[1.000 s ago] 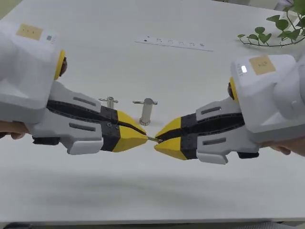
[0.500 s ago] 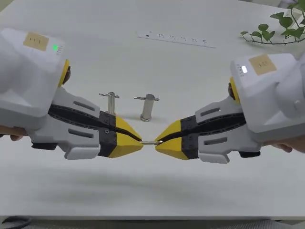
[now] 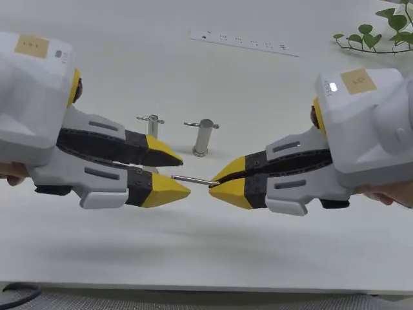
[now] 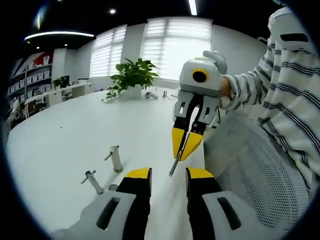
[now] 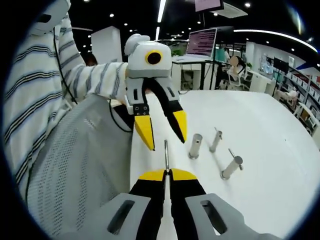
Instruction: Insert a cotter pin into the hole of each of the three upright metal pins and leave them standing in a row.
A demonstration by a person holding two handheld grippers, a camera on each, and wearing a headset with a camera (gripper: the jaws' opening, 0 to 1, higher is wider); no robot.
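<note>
My right gripper (image 3: 215, 185) is shut on one end of a thin cotter pin (image 3: 192, 180), which sticks out level toward my left gripper (image 3: 175, 173). The left gripper stands open, its yellow jaws above and below the pin's free end without touching it. In the right gripper view the cotter pin (image 5: 166, 151) points from my right gripper (image 5: 166, 173) into the gap of the left gripper (image 5: 163, 136). Two upright metal pins (image 3: 202, 137) (image 3: 153, 123) behind the grippers carry cotter pins across their tops. A third metal pin (image 5: 195, 145) stands nearest them with no cotter pin in it.
A white power strip (image 3: 244, 42) lies at the far side of the white table (image 3: 206, 258), and a leafy plant (image 3: 377, 37) trails at the far right. The table's near edge runs just below the grippers. A grey mesh chair (image 5: 85, 165) and a striped sleeve (image 4: 290, 85) are close by.
My left gripper has opened and let go of the cotter pin, which both grippers held before. The right gripper still holds it.
</note>
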